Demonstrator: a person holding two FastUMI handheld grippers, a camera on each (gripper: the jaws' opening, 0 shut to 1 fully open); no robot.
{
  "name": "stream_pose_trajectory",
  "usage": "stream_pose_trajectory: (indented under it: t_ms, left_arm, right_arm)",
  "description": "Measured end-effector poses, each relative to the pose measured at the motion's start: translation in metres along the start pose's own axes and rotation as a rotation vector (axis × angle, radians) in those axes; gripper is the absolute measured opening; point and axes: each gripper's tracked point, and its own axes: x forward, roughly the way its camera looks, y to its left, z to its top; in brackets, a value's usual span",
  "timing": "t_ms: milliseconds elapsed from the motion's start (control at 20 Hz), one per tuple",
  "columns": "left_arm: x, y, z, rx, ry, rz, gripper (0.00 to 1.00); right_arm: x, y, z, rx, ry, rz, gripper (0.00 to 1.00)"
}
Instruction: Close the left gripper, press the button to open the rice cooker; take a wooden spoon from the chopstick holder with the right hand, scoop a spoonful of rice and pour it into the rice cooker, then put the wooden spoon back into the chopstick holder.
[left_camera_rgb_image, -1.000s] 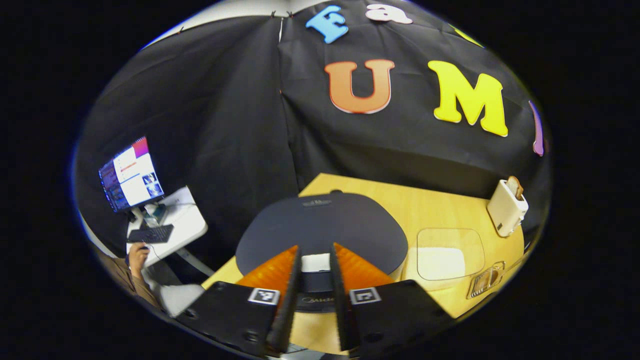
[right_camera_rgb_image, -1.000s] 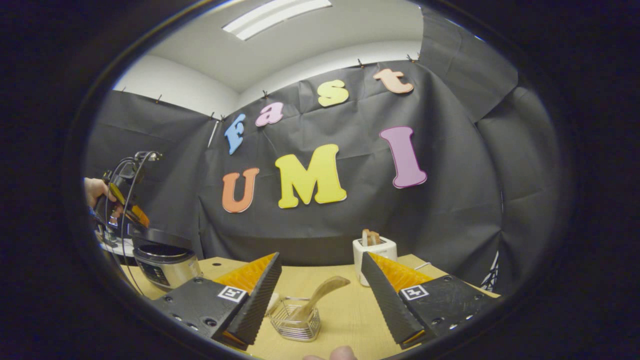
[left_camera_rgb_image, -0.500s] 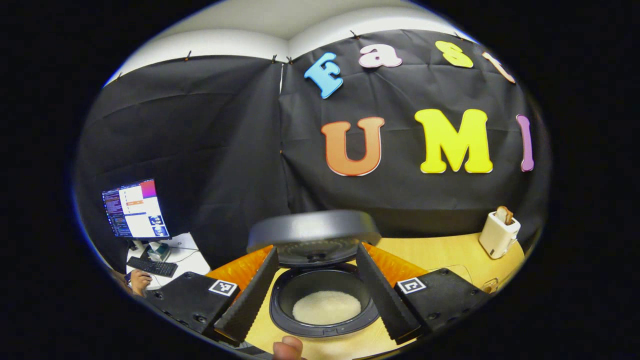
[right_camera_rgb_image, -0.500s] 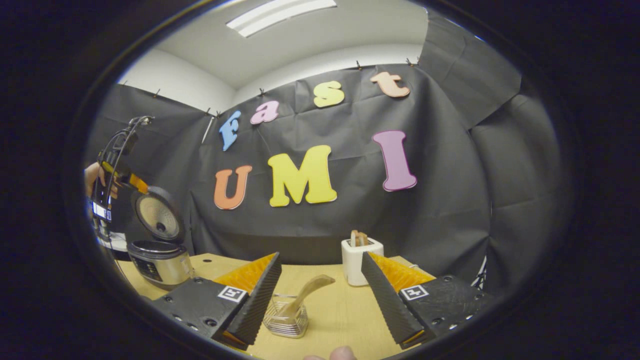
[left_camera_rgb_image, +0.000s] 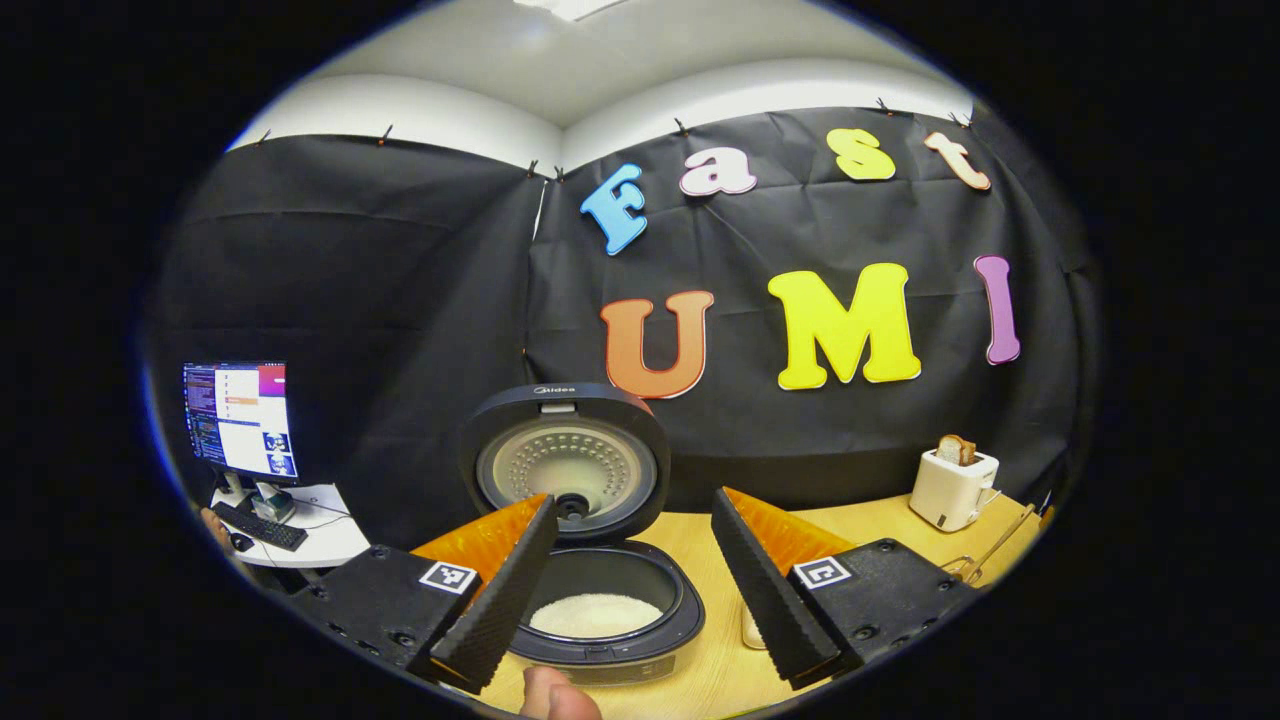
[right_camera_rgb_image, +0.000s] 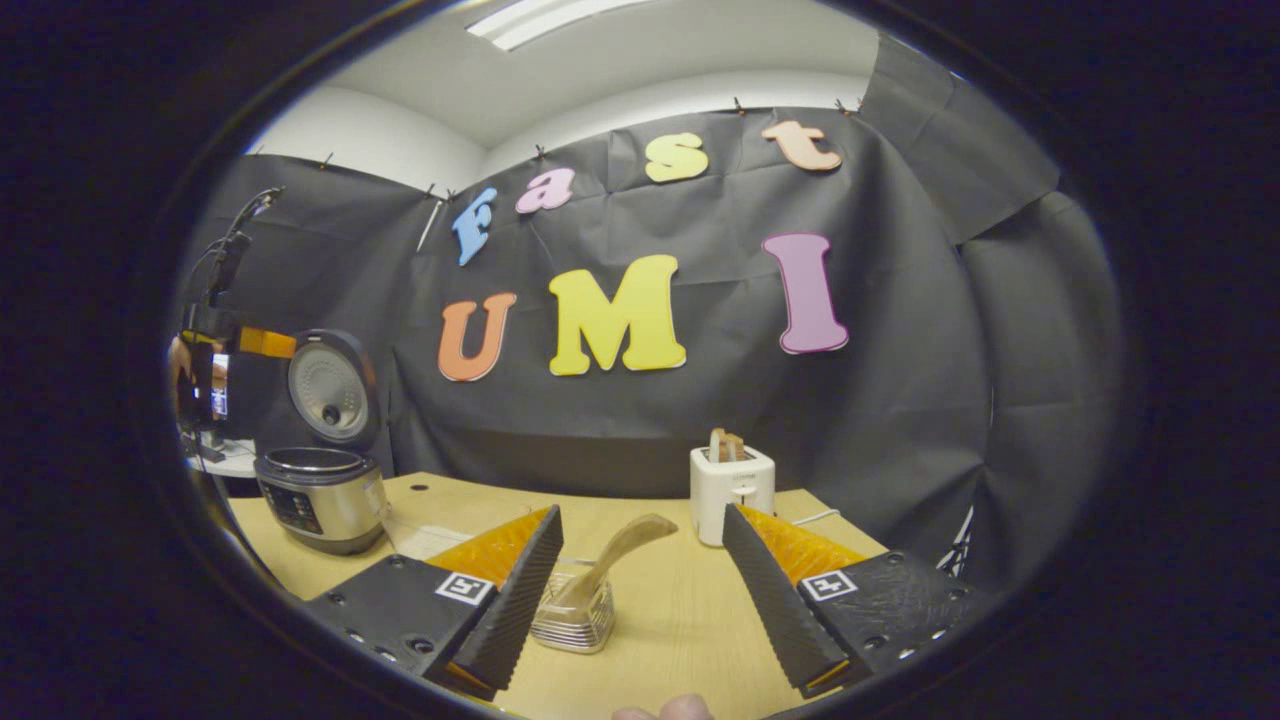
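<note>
The rice cooker (left_camera_rgb_image: 600, 625) stands open with its lid (left_camera_rgb_image: 570, 465) upright and white rice (left_camera_rgb_image: 595, 612) in the pot. My left gripper (left_camera_rgb_image: 632, 500) is open, held above and in front of the cooker, touching nothing. In the right gripper view the cooker (right_camera_rgb_image: 320, 495) is at the far left, with the left gripper (right_camera_rgb_image: 225, 340) held high beside its lid. A wooden spoon (right_camera_rgb_image: 620, 548) leans in the wire chopstick holder (right_camera_rgb_image: 573, 622) on the table. My right gripper (right_camera_rgb_image: 641, 512) is open, a short way before the spoon, which shows between its fingers.
A white toaster (right_camera_rgb_image: 732, 480) with bread stands at the back of the wooden table (right_camera_rgb_image: 680, 620). A clear container (right_camera_rgb_image: 430, 532) lies between cooker and holder. A monitor (left_camera_rgb_image: 240, 420) and keyboard sit on a side desk to the left.
The cooker lid went from shut to fully upright. My left gripper lifted off the cooker, drew back and opened. The right gripper shifted only slightly toward the spoon.
</note>
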Motion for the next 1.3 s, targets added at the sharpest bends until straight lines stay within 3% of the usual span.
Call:
stream_pose_trajectory:
  t_ms: [200,250,450,500,550,850,950,1000,1050,1100,1150,1300]
  left_arm:
    - [-0.012,-0.030,-0.032,0.000,0.014,-0.076,0.95]
    - [-0.013,-0.032,-0.039,-0.002,0.015,-0.075,0.99]
    - [-0.023,-0.040,-0.061,-0.011,0.015,-0.077,0.99]
    - [-0.025,-0.035,-0.065,-0.016,0.016,-0.065,0.95]
    - [-0.028,-0.030,-0.068,-0.023,0.016,-0.052,0.99]
    - [-0.035,-0.021,-0.072,-0.047,0.007,-0.052,0.99]
    - [-0.037,-0.022,-0.075,-0.040,0.008,-0.064,0.99]
    - [-0.037,-0.021,-0.077,-0.034,0.007,-0.064,0.99]
    - [-0.038,-0.019,-0.078,-0.028,0.007,-0.064,0.99]
    - [-0.037,-0.019,-0.080,-0.020,0.015,-0.067,0.99]
    - [-0.038,-0.017,-0.081,-0.019,0.019,-0.064,0.99]
    - [-0.038,-0.015,-0.079,-0.047,0.011,-0.065,0.99]
  right_arm:
    - [0.011,0.013,-0.027,0.028,0.098,0.032,0.96]
    - [0.016,0.016,-0.033,0.040,0.114,0.038,0.92]
    - [0.040,0.020,-0.053,0.090,0.186,0.032,1.00]
    - [0.048,0.020,-0.053,0.101,0.184,0.022,0.96]
    - [0.054,0.019,-0.053,0.102,0.183,0.009,0.95]
    - [0.098,0.023,-0.074,0.154,0.249,-0.024,0.96]
    - [0.106,0.026,-0.078,0.165,0.261,-0.028,0.85]
    - [0.108,0.026,-0.079,0.163,0.266,-0.037,0.86]
    - [0.110,0.026,-0.081,0.160,0.271,-0.042,0.72]
    - [0.111,0.028,-0.082,0.153,0.275,-0.041,0.69]
    - [0.113,0.027,-0.082,0.141,0.272,-0.050,0.59]
    - [0.116,0.032,-0.090,0.126,0.298,-0.041,0.51]
